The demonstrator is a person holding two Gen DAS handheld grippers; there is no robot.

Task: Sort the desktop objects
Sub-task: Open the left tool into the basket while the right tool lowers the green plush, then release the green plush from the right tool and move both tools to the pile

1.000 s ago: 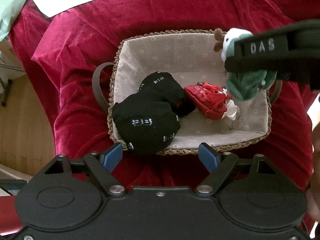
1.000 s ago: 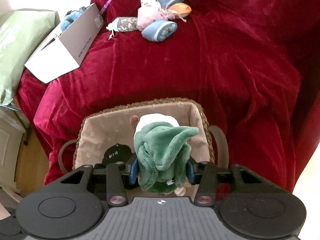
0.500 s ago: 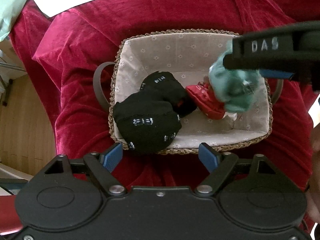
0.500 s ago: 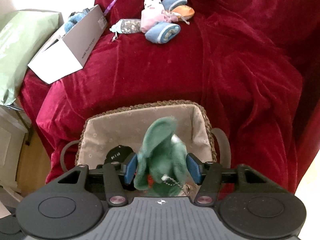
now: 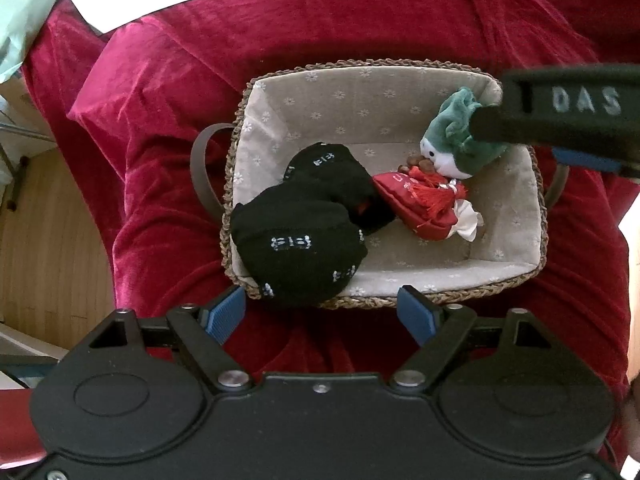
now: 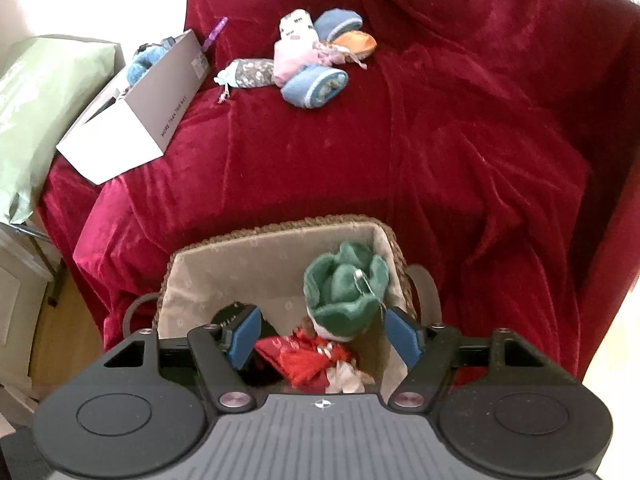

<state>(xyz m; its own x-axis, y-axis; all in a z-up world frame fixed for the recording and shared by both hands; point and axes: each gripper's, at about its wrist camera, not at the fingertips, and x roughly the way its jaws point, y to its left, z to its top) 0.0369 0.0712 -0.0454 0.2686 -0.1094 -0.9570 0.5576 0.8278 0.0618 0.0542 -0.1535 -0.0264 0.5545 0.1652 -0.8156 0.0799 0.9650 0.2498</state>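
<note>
Now the basket (image 5: 384, 302) on the red-draped tabletop holds one more thing: the green plush toy (image 6: 346, 292) has dropped inside beside the red pouch (image 5: 416, 204). The right gripper (image 6: 322, 338) hovers above, jaws opening, nothing pinched; the left gripper (image 5: 322, 312) waits, jaws spread, empty.

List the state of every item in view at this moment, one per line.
Green plush toy: released, lying in the basket's right end.
Right gripper: jaws opening, pads clear of the toy.
Left gripper: open, empty.
Basket: upright on the red cloth.
Black socks: rolled, in the basket's left end.
Red pouch: in the basket, beside the toy.
White box: open, on the cloth's far left.
</note>
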